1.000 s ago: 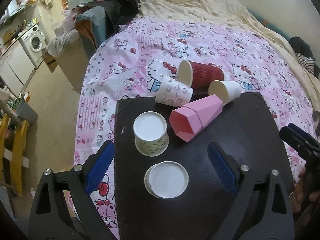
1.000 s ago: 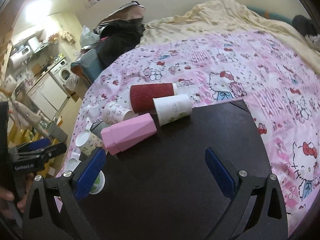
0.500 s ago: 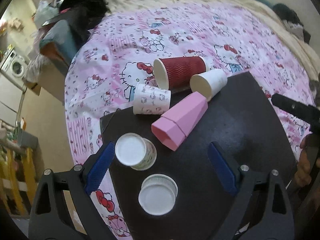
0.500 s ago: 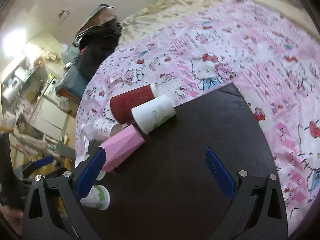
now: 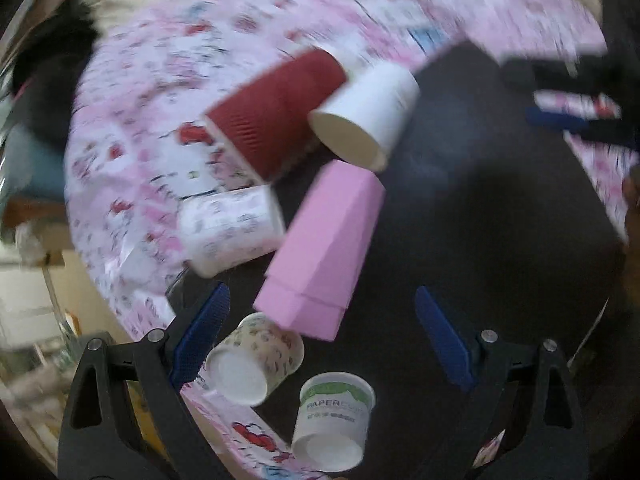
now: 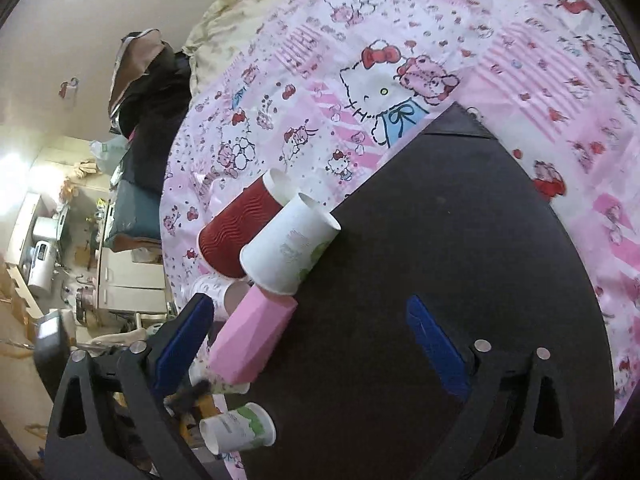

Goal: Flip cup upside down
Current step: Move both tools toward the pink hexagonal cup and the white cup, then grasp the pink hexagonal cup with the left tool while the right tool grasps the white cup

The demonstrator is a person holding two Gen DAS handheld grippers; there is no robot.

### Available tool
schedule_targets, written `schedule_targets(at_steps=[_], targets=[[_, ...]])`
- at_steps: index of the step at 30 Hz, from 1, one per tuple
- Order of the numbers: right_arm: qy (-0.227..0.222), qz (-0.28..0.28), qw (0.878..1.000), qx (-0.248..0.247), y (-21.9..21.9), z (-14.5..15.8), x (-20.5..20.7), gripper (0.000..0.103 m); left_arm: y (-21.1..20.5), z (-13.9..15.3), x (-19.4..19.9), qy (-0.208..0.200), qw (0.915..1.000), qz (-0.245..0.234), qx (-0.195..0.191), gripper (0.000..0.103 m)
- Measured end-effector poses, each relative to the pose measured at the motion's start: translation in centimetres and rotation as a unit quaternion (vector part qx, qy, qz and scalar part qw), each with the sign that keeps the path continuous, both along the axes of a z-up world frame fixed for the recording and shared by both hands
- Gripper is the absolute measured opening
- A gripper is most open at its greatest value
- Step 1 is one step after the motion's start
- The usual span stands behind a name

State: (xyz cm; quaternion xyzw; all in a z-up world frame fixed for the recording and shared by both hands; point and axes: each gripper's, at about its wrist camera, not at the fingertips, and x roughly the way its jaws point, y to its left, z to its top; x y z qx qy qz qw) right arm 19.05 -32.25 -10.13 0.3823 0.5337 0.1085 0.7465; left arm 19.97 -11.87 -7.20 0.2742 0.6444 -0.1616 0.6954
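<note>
On a dark tray [image 5: 472, 232] lie several cups on their sides: a red ribbed cup [image 5: 276, 116], a white cup [image 5: 368, 112], a kitty-print cup [image 5: 232, 232] and a pink faceted cup [image 5: 324, 248]. Two small cups stand upside down: a patterned one [image 5: 256, 356] and a green-and-white one [image 5: 336, 416]. My left gripper [image 5: 320, 300] hangs open above the pink cup's wide end, pads clear of it. My right gripper [image 6: 308, 302] is open and its jaws are closing, over bare tray [image 6: 400, 240]. The pink cup [image 6: 256, 340] lies by its left finger, untouched.
The tray rests on a pink kitty-print bedspread [image 6: 400, 60] with a cream blanket [image 6: 240, 12] beyond. Dark bags [image 6: 148, 92] pile at the bed's far side. A hand [image 5: 632, 200] shows at the right edge, by the right gripper's blue finger [image 5: 556, 120].
Both grippers rolled and dropped closer to the cups. In the left view the cups grew larger and the two upturned cups slid to the bottom. The right jaws narrowed slightly.
</note>
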Motion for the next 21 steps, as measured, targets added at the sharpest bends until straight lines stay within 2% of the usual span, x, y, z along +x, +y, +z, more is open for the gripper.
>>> schedule_targets(at_steps=[2,4,6,9,11,13,21], targets=[[0.015,0.007,1.0,0.012,0.2,-0.8,1.0,0.097,-1.2,-0.9,0.6,-0.003,0.999,-0.029,0.035,0.092],[0.043,0.007,0.998,0.034,0.1,-2.1,1.9,0.091,-2.1,-1.9,1.4,0.007,0.9974,-0.044,0.056,0.092],[0.075,-0.003,0.995,0.066,-0.2,-3.7,2.7,0.083,-2.5,-2.9,2.1,0.019,0.9966,-0.049,0.064,0.092],[0.092,-0.02,0.992,0.087,-0.7,-5.1,3.9,0.082,-2.8,-4.2,2.8,0.027,0.9958,-0.049,0.073,0.091],[0.095,-0.031,0.99,0.102,-0.9,-5.6,4.8,0.082,-2.9,-5.1,3.1,0.037,0.9956,-0.047,0.073,0.084],[0.099,-0.034,0.988,0.117,-0.7,-6.0,5.7,0.082,-2.8,-5.8,3.5,0.038,0.9951,-0.047,0.078,0.082],[0.132,-0.027,0.979,0.152,2.2,-9.0,7.6,0.08,-3.4,-6.4,3.5,0.02,0.9921,-0.072,0.101,0.082]])
